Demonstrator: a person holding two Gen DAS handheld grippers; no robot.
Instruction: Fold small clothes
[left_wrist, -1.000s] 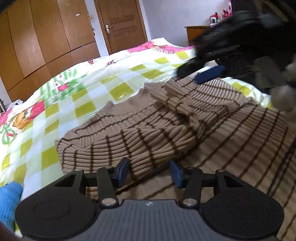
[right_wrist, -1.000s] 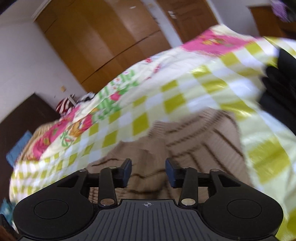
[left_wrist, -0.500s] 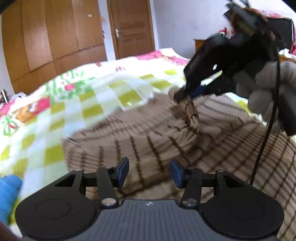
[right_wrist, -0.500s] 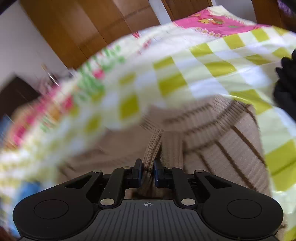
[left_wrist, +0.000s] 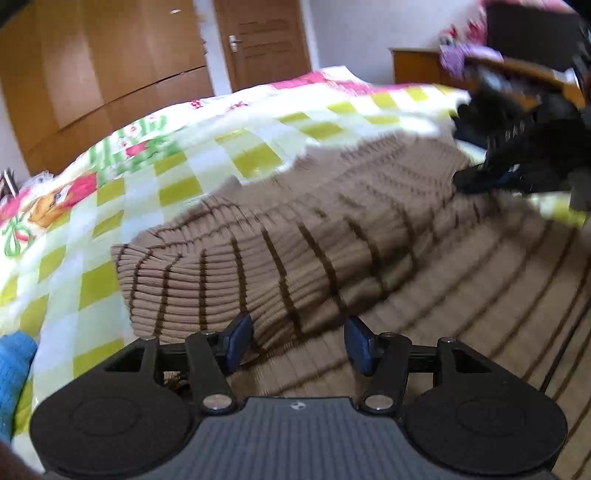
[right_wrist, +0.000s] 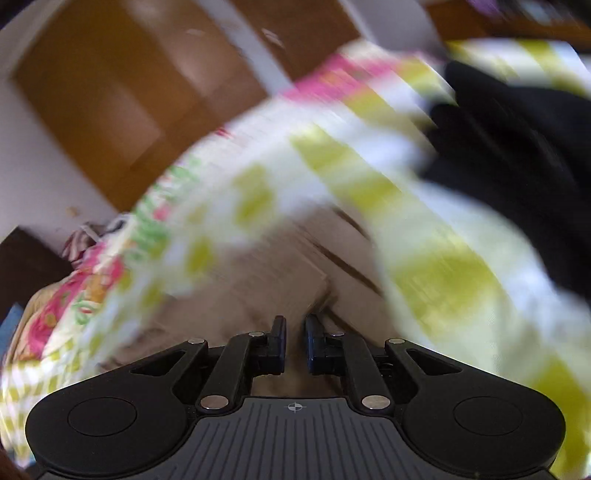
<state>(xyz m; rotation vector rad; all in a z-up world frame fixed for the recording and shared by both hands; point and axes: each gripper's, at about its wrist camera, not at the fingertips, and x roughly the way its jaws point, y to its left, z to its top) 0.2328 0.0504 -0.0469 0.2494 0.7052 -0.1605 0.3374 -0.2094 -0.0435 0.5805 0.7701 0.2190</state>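
Brown-striped tan ribbed sweater (left_wrist: 295, 251), folded over, on the bed

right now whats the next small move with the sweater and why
Probably carry the right claw a little further across and lay its pinch of sweater flat. Its jaws are nearly closed with brown knit between them, the right wrist view is blurred by motion, and the sweater is bunched into a thick fold on the bedspread. The left claw is open over the knit, free to press that fold down.

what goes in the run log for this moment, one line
left gripper: open, over sweater | right gripper: nearly shut on sweater fabric, blurred | bedspread underneath
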